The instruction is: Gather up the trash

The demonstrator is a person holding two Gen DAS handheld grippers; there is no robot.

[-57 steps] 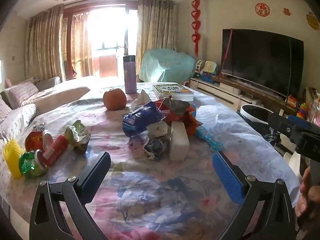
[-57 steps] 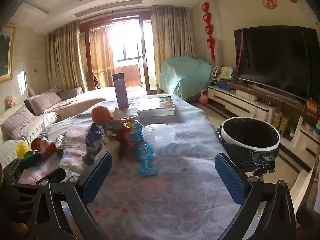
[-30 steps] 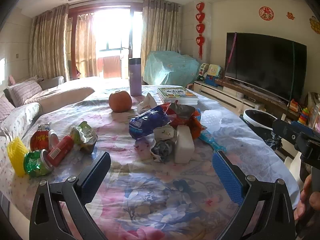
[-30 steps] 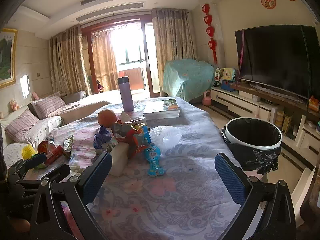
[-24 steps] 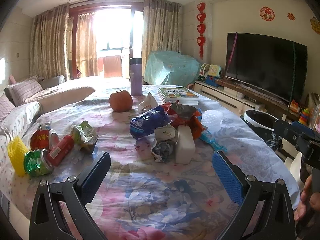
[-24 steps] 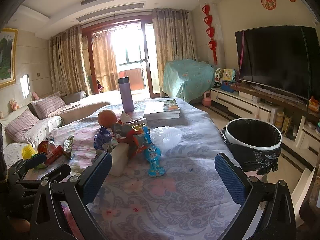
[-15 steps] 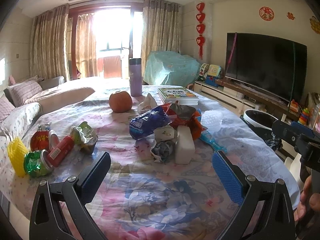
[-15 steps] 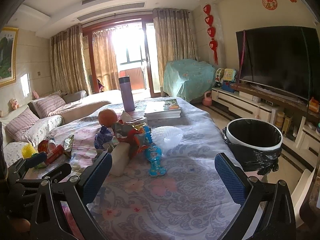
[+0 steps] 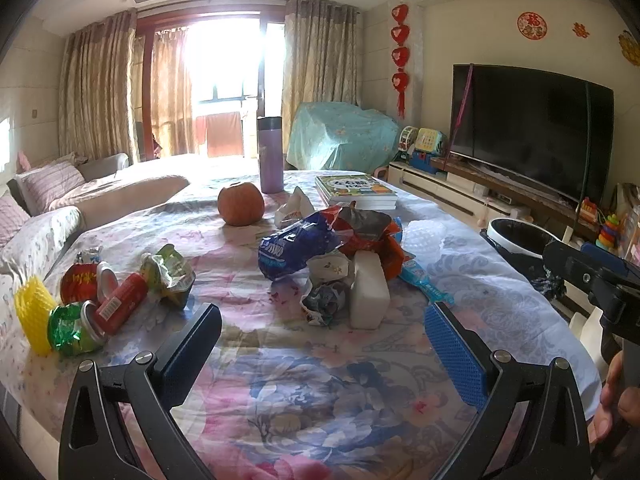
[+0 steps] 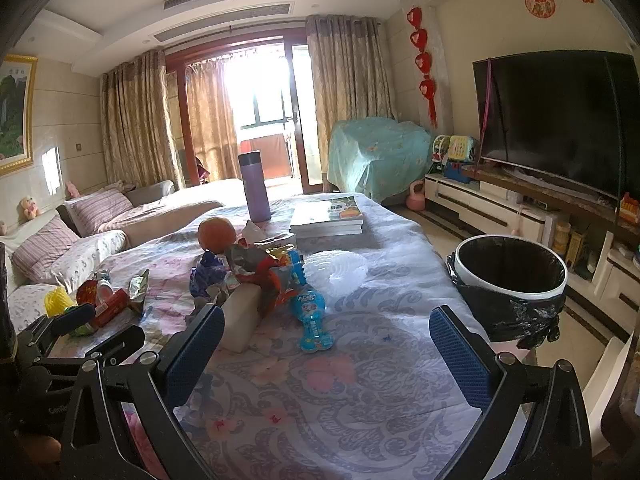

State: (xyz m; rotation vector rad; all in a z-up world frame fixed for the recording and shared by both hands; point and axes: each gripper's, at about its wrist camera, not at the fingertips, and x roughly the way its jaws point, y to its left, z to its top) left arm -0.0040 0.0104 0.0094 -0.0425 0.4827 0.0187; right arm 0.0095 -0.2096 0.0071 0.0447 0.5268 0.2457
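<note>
A heap of trash lies mid-table: a blue snack bag (image 9: pixel 296 248), red wrappers (image 9: pixel 372 240), a white foam block (image 9: pixel 368 288), a crumpled wrapper (image 9: pixel 324 300) and a blue bottle-shaped pack (image 10: pixel 314 320). At the table's left lie crushed cans (image 9: pixel 100 300), a green wrapper (image 9: pixel 168 272) and a yellow foam net (image 9: pixel 32 316). A bin with a black liner (image 10: pixel 512 276) stands right of the table. My left gripper (image 9: pixel 320 344) is open and empty, short of the heap. My right gripper (image 10: pixel 326 348) is open and empty above the table's near right part.
An orange (image 9: pixel 241 203), a purple flask (image 9: pixel 270 154), stacked books (image 9: pixel 356 190) and a clear plastic tray (image 10: pixel 334 270) sit farther back on the flowered tablecloth (image 9: pixel 320 400). A sofa (image 10: pixel 80 232) lies left, a TV (image 10: pixel 560 120) and its low cabinet right.
Both views have drawn back and risen slightly over the two seconds; in the last half second almost nothing moved. Both grippers stay open and empty.
</note>
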